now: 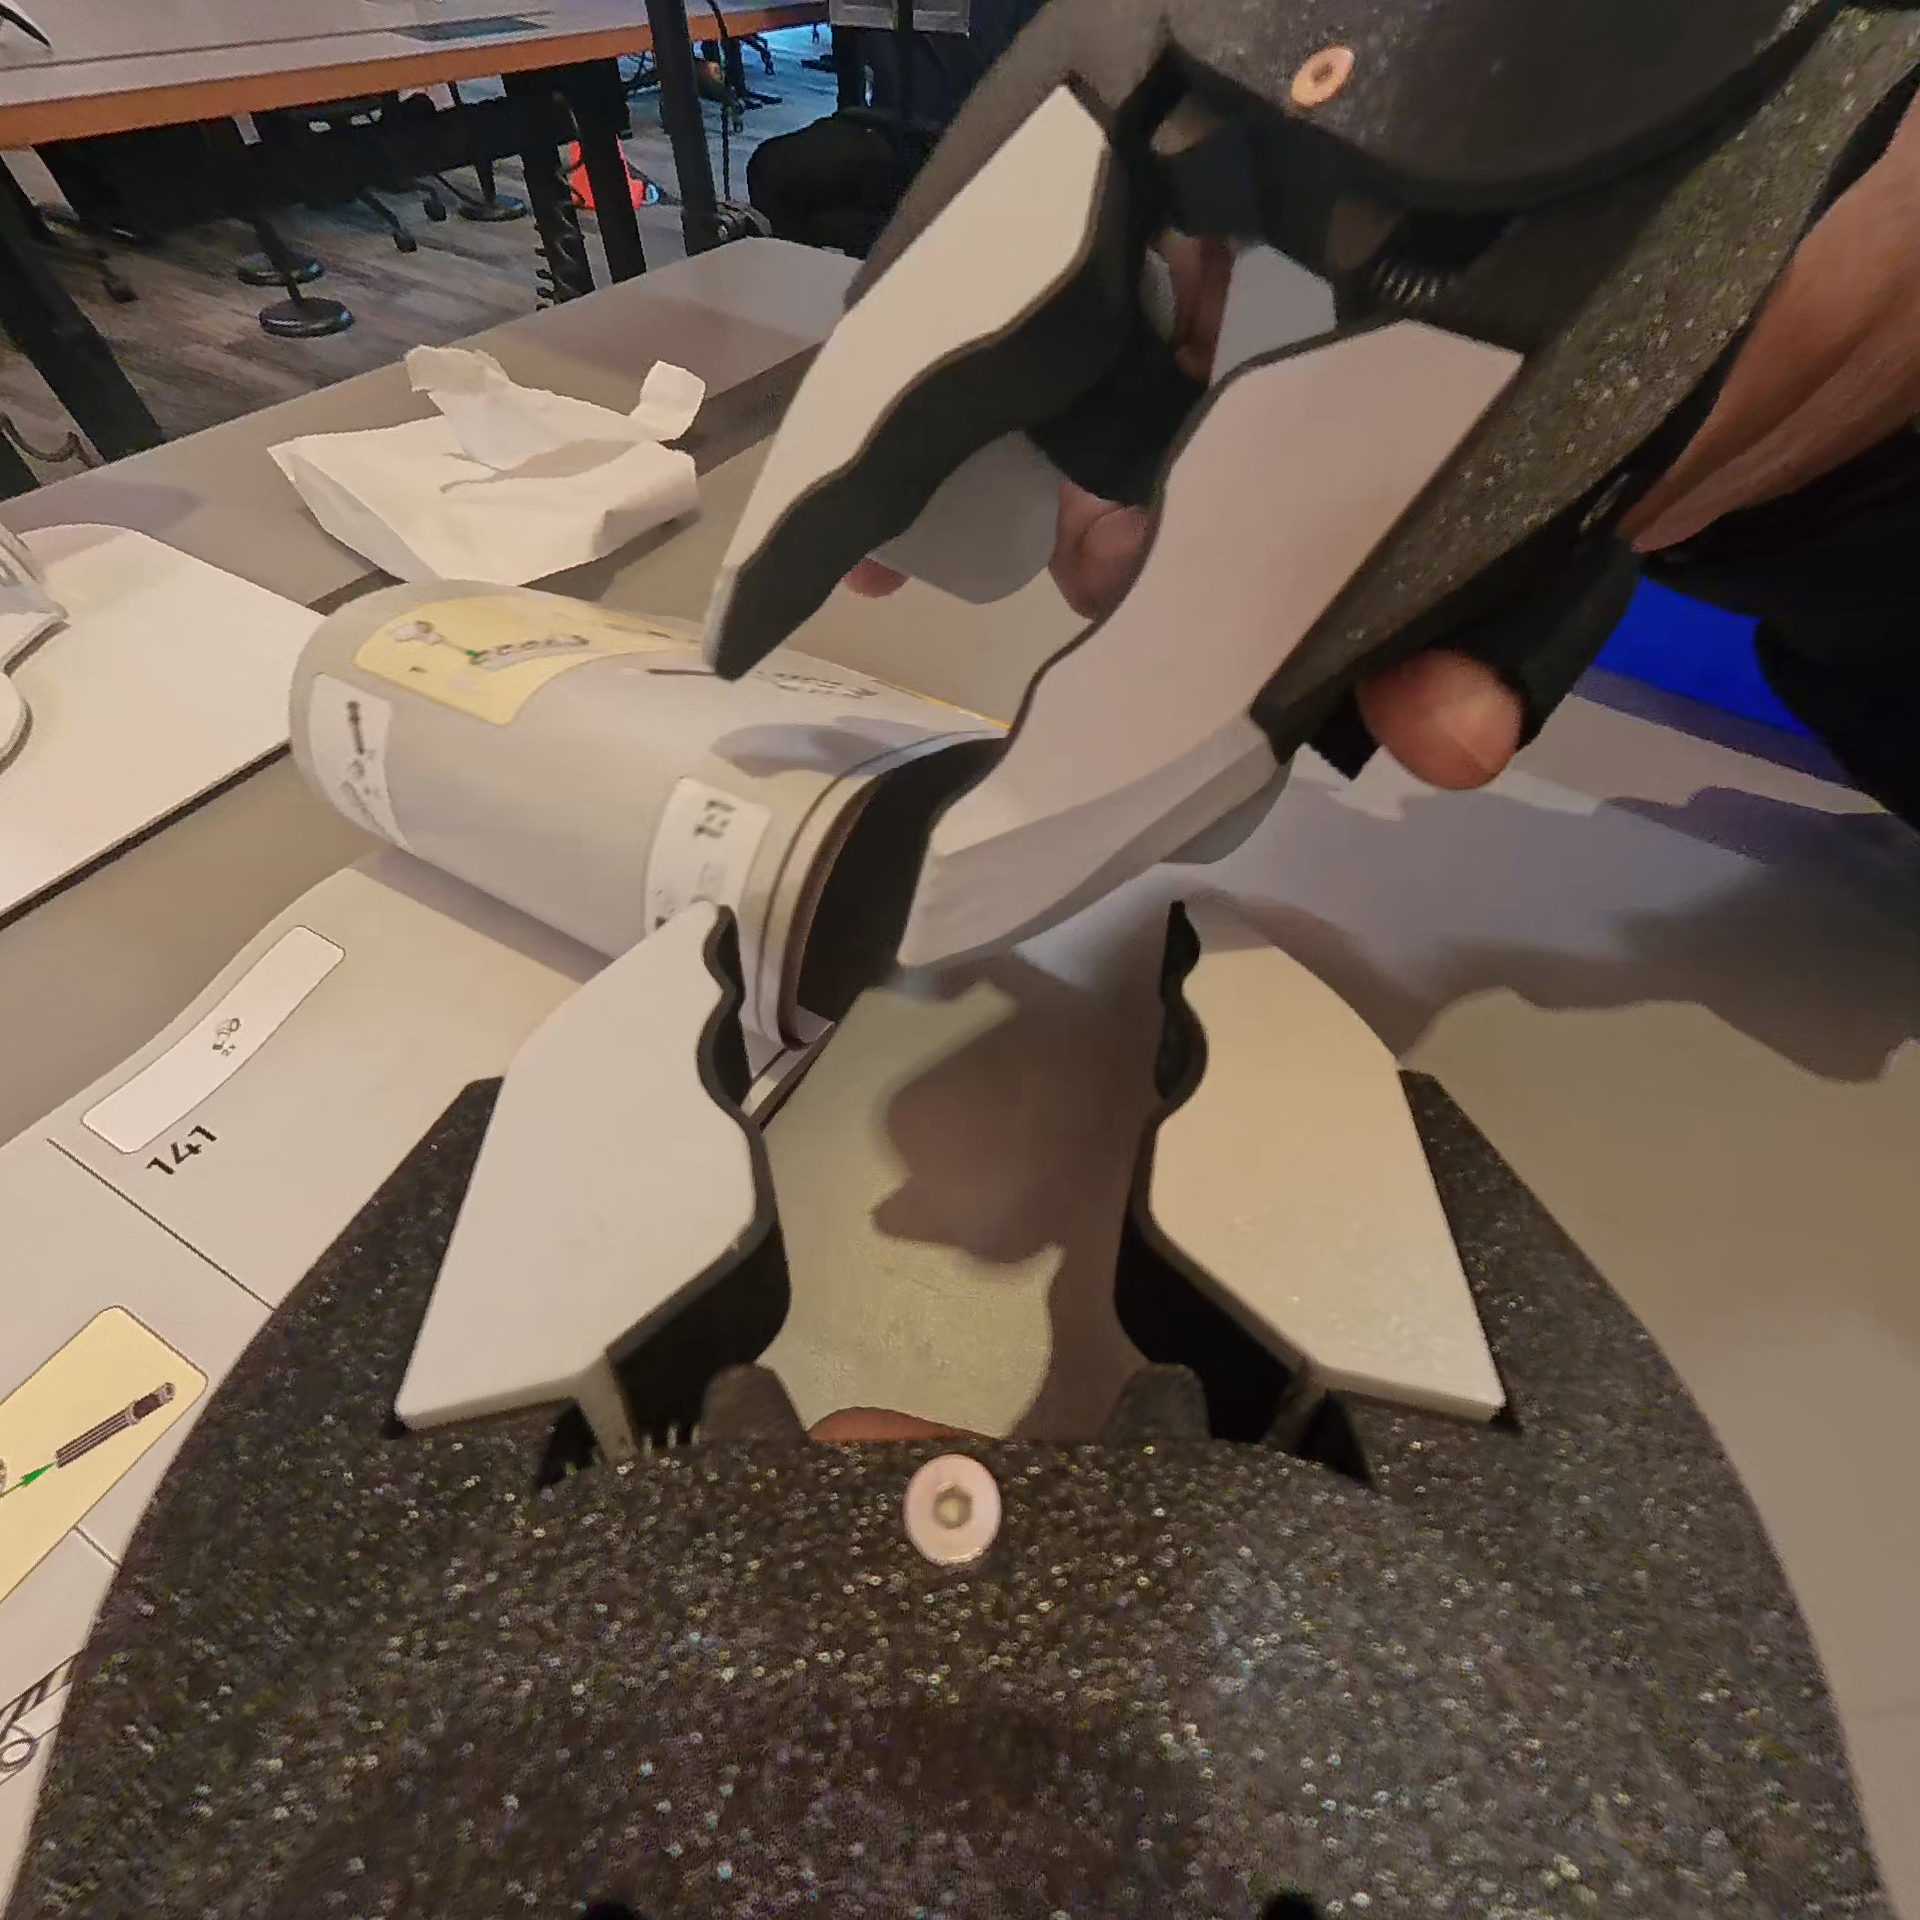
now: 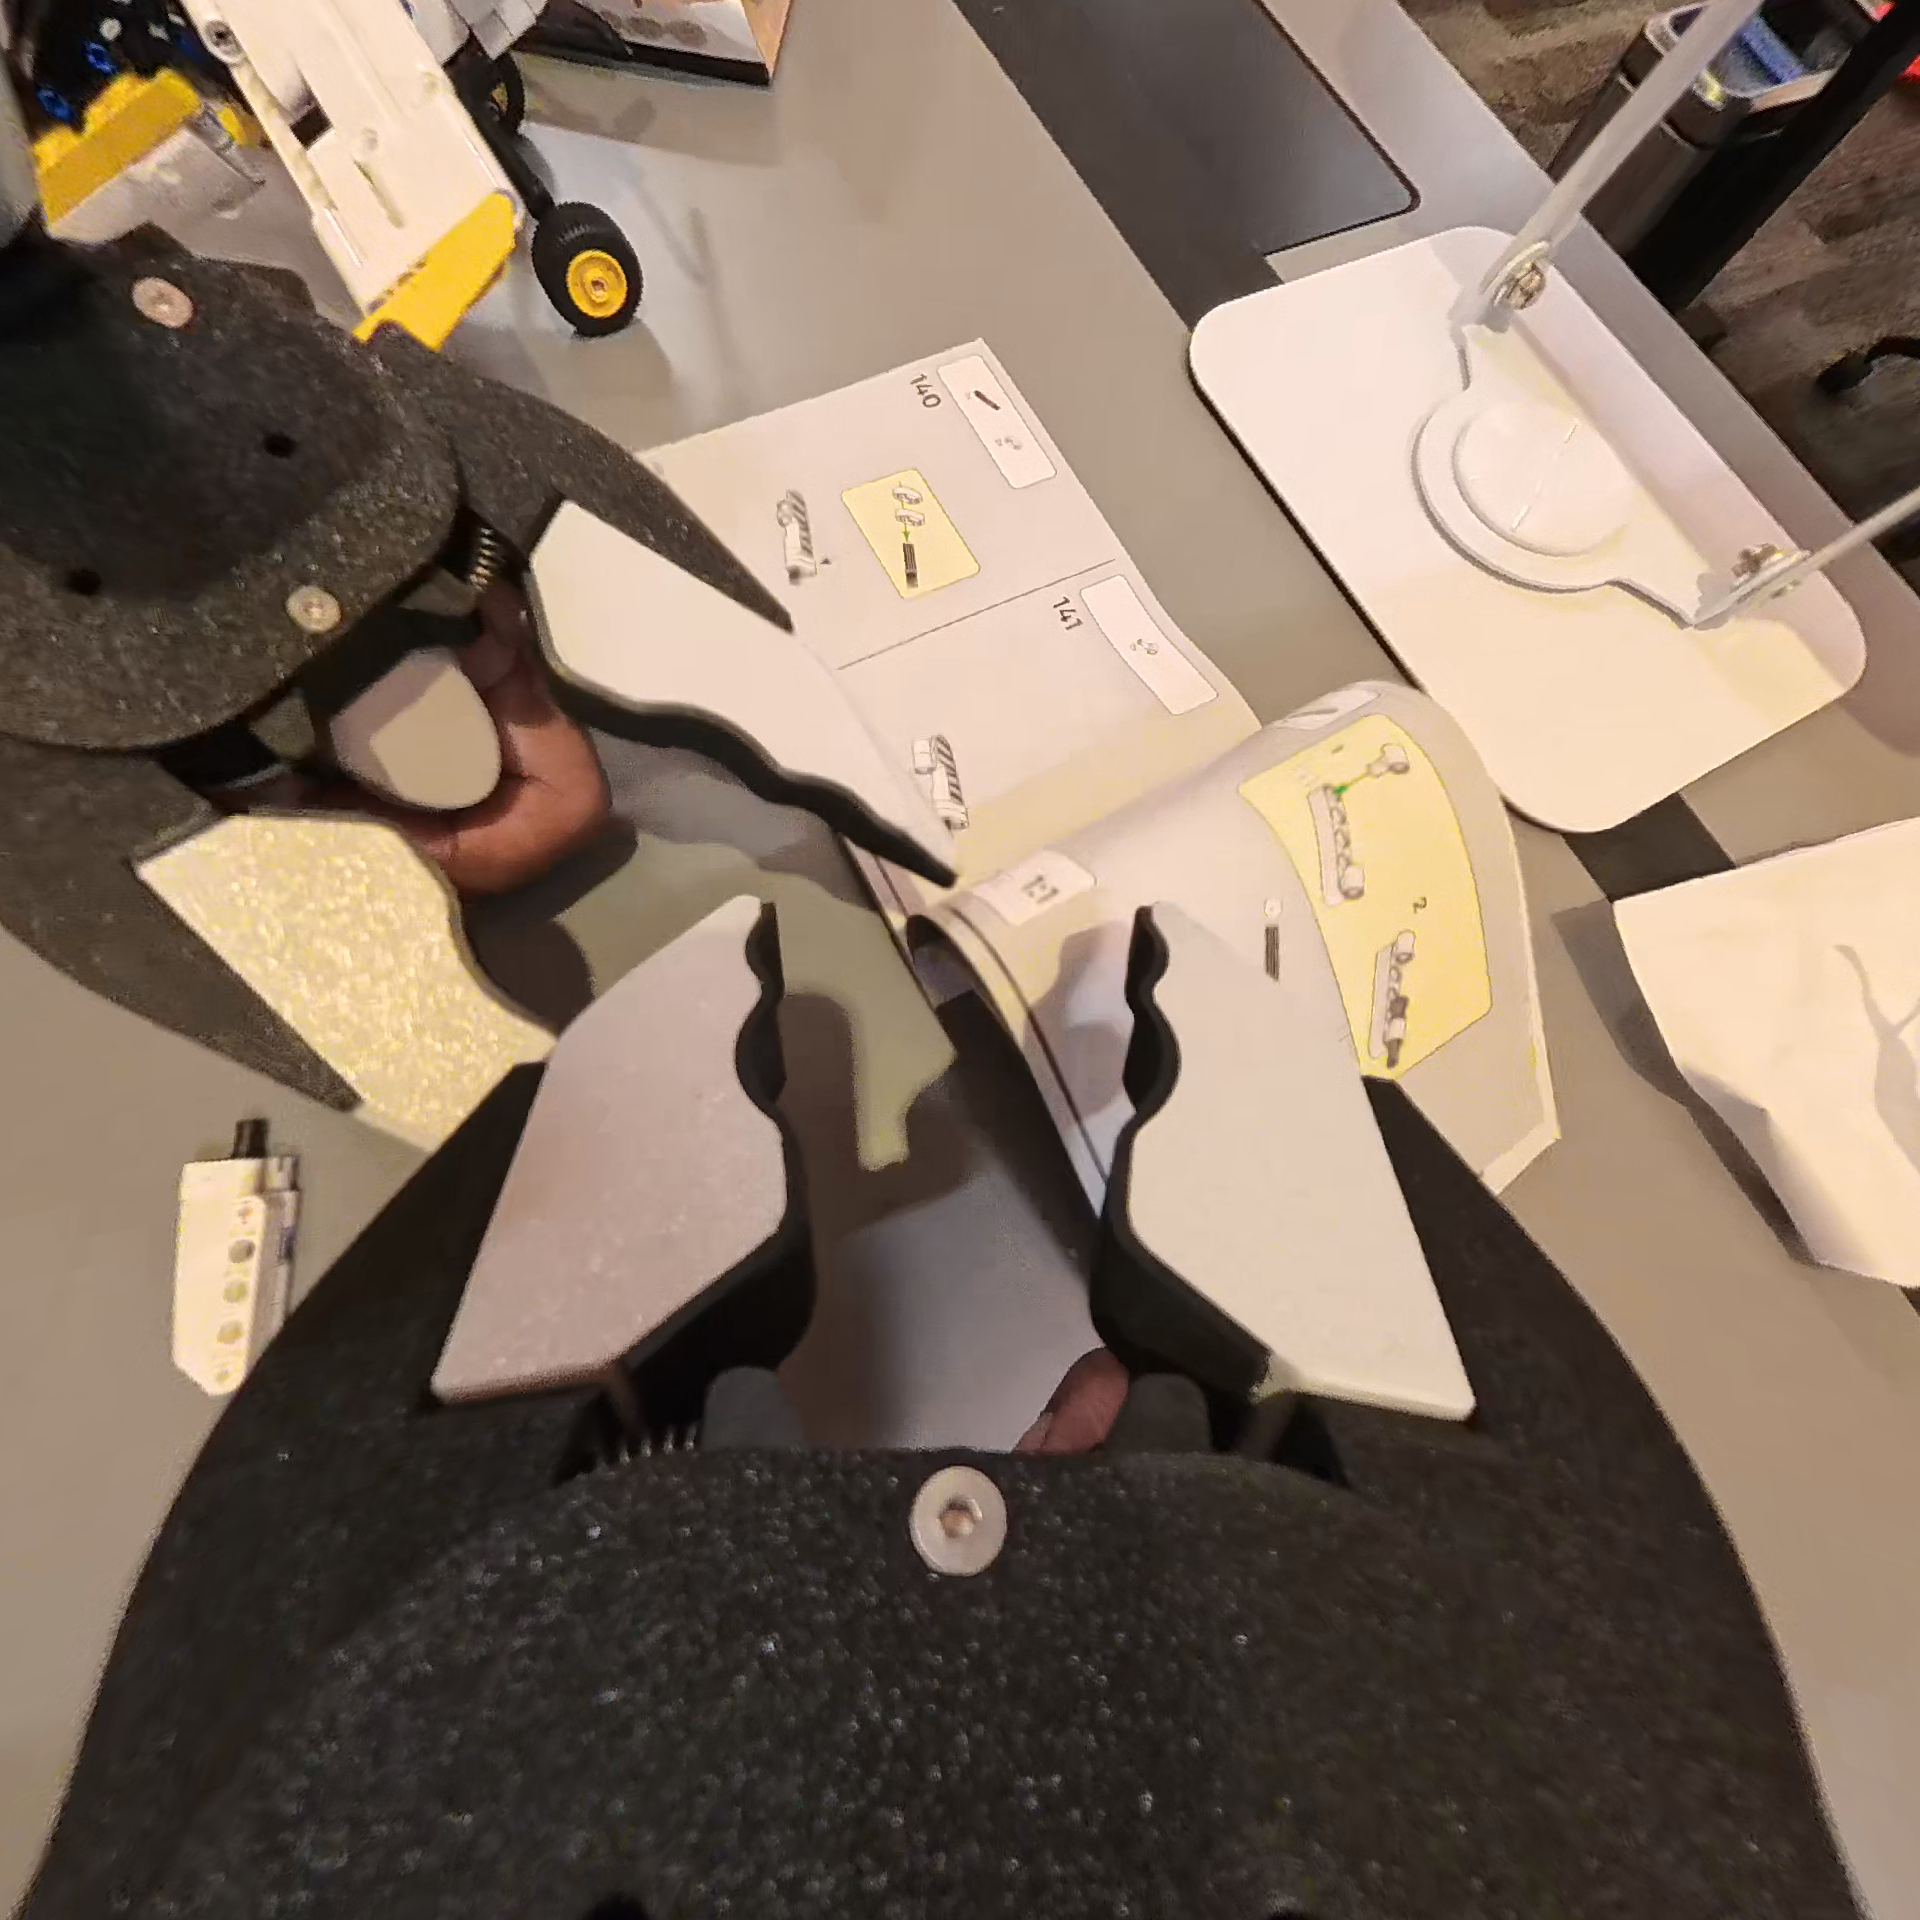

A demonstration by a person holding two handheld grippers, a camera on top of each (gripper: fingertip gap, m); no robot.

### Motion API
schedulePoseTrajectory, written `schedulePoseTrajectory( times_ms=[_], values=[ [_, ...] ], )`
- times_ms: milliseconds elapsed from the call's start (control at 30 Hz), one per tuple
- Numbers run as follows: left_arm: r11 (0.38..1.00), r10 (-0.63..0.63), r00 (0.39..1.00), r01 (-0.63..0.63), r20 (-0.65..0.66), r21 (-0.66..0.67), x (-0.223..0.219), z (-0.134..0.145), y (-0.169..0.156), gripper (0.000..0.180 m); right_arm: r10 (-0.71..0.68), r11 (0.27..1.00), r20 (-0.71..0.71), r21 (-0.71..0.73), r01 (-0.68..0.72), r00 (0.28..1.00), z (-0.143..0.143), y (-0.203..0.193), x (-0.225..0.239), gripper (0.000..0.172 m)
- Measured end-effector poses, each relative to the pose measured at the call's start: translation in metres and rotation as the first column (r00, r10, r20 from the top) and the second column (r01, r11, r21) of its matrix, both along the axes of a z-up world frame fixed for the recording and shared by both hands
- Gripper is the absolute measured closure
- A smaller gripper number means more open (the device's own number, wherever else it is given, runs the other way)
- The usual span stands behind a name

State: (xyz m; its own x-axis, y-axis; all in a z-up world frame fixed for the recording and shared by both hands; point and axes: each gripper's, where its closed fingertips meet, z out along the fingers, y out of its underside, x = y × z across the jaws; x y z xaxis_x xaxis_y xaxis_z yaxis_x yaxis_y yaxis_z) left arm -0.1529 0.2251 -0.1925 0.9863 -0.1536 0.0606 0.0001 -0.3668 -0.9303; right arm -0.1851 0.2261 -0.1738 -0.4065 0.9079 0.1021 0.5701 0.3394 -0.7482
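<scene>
An open instruction booklet [image 2: 935,561] lies on the grey table [image 2: 1558,1558], and its right-hand pages [image 1: 540,769] curl up into a roll [image 2: 1247,894]. My left gripper [image 1: 948,925] is open and holds nothing. Its left fingertip [image 1: 707,935] sits against the edge of the curled pages, and one of its fingers [image 2: 727,748] rests on the flat page beside the roll. My right gripper [image 2: 954,925] is open, with the edge of the curled pages between its jaws. One finger [image 1: 831,499] is over the roll and the other finger [image 1: 1091,790] reaches into its opening. The pads do not press on the pages.
A crumpled white tissue [image 1: 499,488] lies beyond the booklet. A white stand base [image 2: 1527,520] sits at the far right. A white and yellow brick vehicle [image 2: 395,177] stands at the far left. A small white brick piece [image 2: 234,1268] lies near the left. My left and right fingertips are right by each other. It is some 12 cm from my left tips to the small white brick piece [image 2: 234,1268].
</scene>
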Motion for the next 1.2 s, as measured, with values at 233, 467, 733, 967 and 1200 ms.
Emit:
schedulePoseTrajectory(
  times_ms=[233,467,733,967,1200],
  values=[
    [1.000,0.011,1.000,-0.011,0.008,-0.025,-0.004,-0.003,0.003,0.101,-0.104,0.994,0.029,-0.014,0.105,0.994,-0.012,0.031,0.016,0.106],
    [0.998,-0.030,1.000,0.030,0.001,-0.052,0.004,-0.007,0.011,0.099,-0.061,0.997,0.068,-0.031,0.064,0.996,-0.025,0.022,0.014,0.104],
    [0.998,-0.044,0.999,0.043,-0.003,-0.039,0.006,-0.006,0.010,0.097,-0.026,0.999,0.045,-0.033,0.027,0.999,-0.017,0.011,0.008,0.106],
    [0.998,-0.055,0.998,0.055,-0.008,-0.015,0.007,-0.002,0.008,0.098,0.012,0.999,0.045,-0.052,-0.009,0.999,-0.013,0.003,0.006,0.110],
    [0.998,-0.066,0.998,0.066,0.009,-0.013,0.006,-0.002,0.006,0.098,0.027,0.996,0.054,-0.082,-0.023,0.998,-0.014,-0.001,0.004,0.111]
  ],
)
